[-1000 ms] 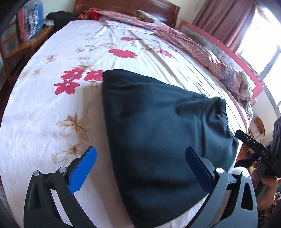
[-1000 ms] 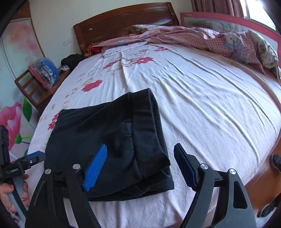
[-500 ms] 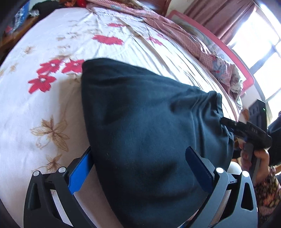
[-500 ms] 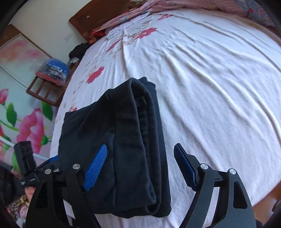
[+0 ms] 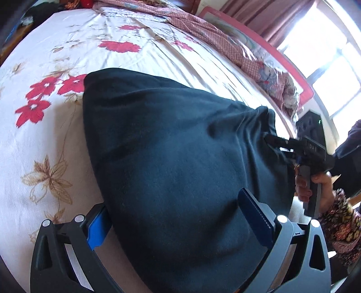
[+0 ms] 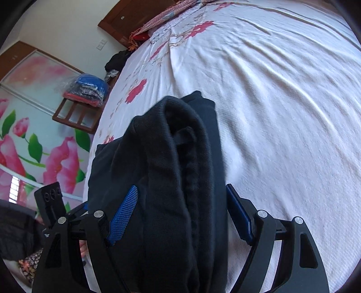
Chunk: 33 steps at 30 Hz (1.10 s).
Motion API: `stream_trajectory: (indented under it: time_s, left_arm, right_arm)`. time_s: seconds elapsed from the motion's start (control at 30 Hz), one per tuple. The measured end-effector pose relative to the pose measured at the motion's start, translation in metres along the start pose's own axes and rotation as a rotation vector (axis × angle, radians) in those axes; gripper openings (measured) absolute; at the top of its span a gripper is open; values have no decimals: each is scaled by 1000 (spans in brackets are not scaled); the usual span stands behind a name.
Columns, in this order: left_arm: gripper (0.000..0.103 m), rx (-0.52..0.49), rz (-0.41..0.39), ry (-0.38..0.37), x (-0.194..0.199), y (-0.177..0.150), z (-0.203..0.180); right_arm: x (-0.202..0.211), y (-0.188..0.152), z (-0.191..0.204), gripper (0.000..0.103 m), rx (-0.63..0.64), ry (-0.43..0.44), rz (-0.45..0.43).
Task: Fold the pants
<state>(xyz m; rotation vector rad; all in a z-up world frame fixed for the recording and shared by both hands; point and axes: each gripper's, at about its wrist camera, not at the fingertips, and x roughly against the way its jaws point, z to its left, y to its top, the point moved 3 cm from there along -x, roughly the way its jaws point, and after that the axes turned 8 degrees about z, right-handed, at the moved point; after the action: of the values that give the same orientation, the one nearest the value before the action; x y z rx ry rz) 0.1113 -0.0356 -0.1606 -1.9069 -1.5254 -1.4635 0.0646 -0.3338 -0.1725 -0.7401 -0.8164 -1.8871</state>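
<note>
— Pants (image 5: 180, 162) first: where are they, and how do they look?

— They lie on the bed (image 5: 56, 139), near its edge closest to me, folded into a thick dark bundle. In my left view the top is one smooth, fuzzy, navy-black face, broad at the near end and narrowing toward the far corner. In my right view I see the folded side: several layers stacked and rolled over, with a ribbed band running along the fold.

— And your left gripper (image 5: 180, 223)?

— Wide apart. My blue pads (image 5: 99, 227) sit on either side of the bundle's near end, the left one at its edge, the right one against the cloth. The bundle fills the gap, but the fingers are not pressed together on it.

— The right gripper (image 6: 180, 216)?

— Also spread wide, straddling the layered end. One blue pad lies against the left of the stack, the other just beside its right edge. From the left view its tips push into the cloth at the bundle's right side, where the fabric puckers.

— What is round about?

— A white sheet (image 6: 282, 101) with red flowers, a pink checked blanket (image 5: 203, 29) along the far side, and a wooden headboard (image 6: 121, 20). A chair (image 6: 76, 112) with a bagged blue pile stands beside the bed.
</note>
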Motion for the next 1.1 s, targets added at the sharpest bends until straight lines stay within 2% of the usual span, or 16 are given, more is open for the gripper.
stream_trajectory:
  time_s: [0.03,0.1,0.17,0.2,0.27,0.37,0.47,0.73,0.9,1.1]
  left_arm:
    - [101,-19,7,20,-1,0,-3]
    - [91,-39,-3,58,1,-2,-5]
    - [67,-15,-44,56,9,-4,-3]
    - [62,7,-62,50,13,-5,-1]
    - [49,13,-88,49,20,-6,-1]
    - [37,-31,-115,68,28,-6,-10]
    - [31,-43,-150,34,40,-7,-16]
    - [28,-67,-232,12,66,-7,-28]
    - [28,-72,-276,30,82,2,-18]
    - [28,-90,-303,100,97,30,-4]
  right_arm:
    - [-2,0,4,68,16,-31,-9]
    - [-3,-2,14,60,63,-79,-34]
    - [0,-6,21,52,93,-108,-62]
    - [3,-8,24,47,99,-106,-78]
    - [9,-9,29,44,109,-108,-107]
    - [14,-12,42,42,146,-133,-143]
    - [22,-13,48,40,134,-91,-176]
    - [37,-18,82,35,212,-40,-211]
    - [37,-14,98,34,261,-6,-227]
    - [22,18,109,34,241,58,-244]
